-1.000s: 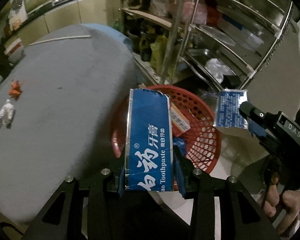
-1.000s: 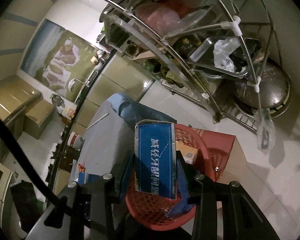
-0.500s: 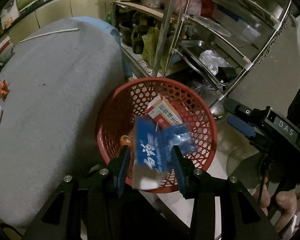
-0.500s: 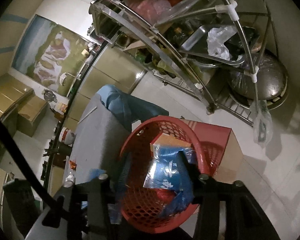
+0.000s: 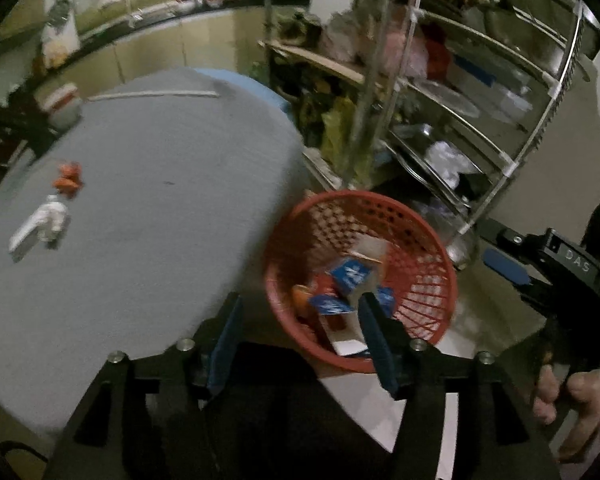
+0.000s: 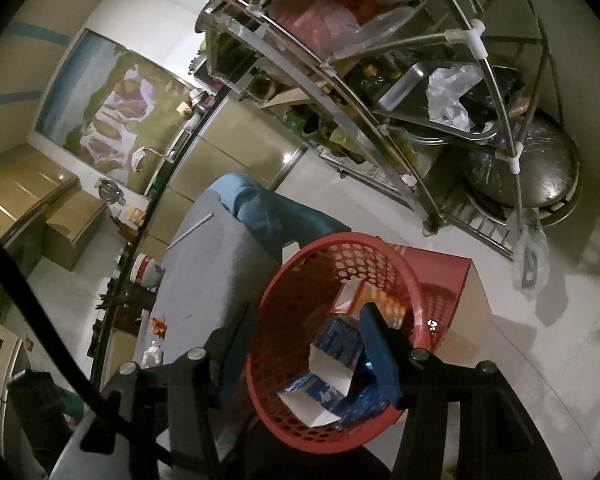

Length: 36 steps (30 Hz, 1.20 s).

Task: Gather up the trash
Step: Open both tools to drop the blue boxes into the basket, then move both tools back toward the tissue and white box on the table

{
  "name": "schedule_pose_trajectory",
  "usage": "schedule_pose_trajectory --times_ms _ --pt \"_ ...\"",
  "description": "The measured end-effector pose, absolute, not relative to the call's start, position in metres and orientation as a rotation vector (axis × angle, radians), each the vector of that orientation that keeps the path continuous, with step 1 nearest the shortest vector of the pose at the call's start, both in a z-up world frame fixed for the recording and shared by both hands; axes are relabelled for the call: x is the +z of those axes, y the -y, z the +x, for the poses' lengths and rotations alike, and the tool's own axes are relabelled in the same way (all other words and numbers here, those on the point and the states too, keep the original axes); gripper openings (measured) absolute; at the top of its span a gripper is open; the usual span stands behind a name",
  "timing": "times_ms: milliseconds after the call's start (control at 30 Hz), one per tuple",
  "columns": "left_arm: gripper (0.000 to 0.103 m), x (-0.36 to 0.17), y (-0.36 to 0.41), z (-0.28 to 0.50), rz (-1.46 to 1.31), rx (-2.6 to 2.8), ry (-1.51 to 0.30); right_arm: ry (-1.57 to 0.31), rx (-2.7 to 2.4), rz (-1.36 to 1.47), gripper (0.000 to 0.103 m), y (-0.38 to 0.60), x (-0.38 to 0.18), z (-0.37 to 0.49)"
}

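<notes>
I see a round table under a grey cloth, and on it, towards the left edge, lie a crumpled white scrap and, just beyond that, a small orange scrap. A long pale stick lies near the far edge of the table. Beside the table's right edge, on the pale tiled floor, I see a red mesh basket sitting on a red box, and a metal rack stands on the floor beyond it.
</notes>
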<state>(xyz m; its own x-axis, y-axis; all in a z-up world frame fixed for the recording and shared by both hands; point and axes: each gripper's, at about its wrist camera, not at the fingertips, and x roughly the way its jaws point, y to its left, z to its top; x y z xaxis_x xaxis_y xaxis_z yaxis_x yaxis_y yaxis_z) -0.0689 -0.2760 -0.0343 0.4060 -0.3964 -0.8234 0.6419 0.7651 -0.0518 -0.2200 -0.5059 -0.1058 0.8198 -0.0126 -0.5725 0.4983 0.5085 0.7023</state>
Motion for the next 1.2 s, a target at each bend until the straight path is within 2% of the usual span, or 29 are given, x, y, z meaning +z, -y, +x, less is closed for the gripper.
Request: schedule_pose_trajectory --times_ms 333,633,933,1200 --pt "0.063 -0.03 0.21 -0.082 0.316 -0.524 -0.828 -0.549 -0.267 0.913 0.059 0.476 -0.082 -0.22" --pt "0.064 -0.035 0.164 -0.078 0.26 -0.398 -0.843 -0.572 -0.239 0.826 0.059 0.449 -0.07 -0.222" --pt "0.063 -0.043 0.143 -0.074 0.192 -0.304 -0.887 -0.582 -0.217 0.72 0.059 0.427 -0.066 -0.23" --pt "0.064 -0.033 0.148 -0.079 0.204 -0.28 -0.846 -0.582 -0.188 0.639 0.059 0.411 -0.066 -0.237"
